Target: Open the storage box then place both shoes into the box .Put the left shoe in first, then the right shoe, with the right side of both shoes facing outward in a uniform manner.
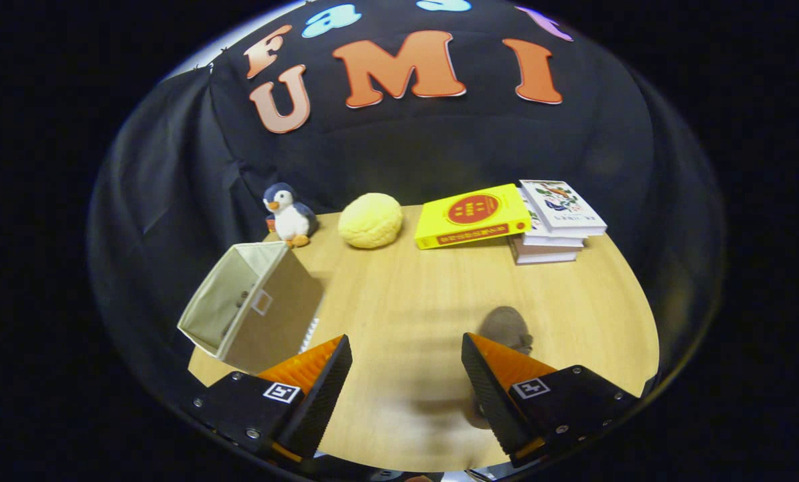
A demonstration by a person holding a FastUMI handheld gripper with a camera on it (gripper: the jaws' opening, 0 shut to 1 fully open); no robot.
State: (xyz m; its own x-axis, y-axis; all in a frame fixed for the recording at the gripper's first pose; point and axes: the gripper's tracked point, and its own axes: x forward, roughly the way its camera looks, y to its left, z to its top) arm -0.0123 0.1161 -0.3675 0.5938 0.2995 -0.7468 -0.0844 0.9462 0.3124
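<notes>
The tabletop (pixel 399 294) carried all items. The storage box (pixel 252 304) lay tipped on its side just ahead of the left finger, opening exposed, probably for side loading. A blurred brownish object, possibly a shoe (pixel 506 328), sat just beyond the right finger. The tongs (pixel 406 355) were spread wide, empty, angled downward over the tabletop.

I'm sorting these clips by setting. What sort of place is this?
Likely a staged recording booth, not a lived-in room: black cloth walls a wooden table set with props, a plush penguin, stacked books and a fabric storage box. The gripper hangs open above the table.
</notes>
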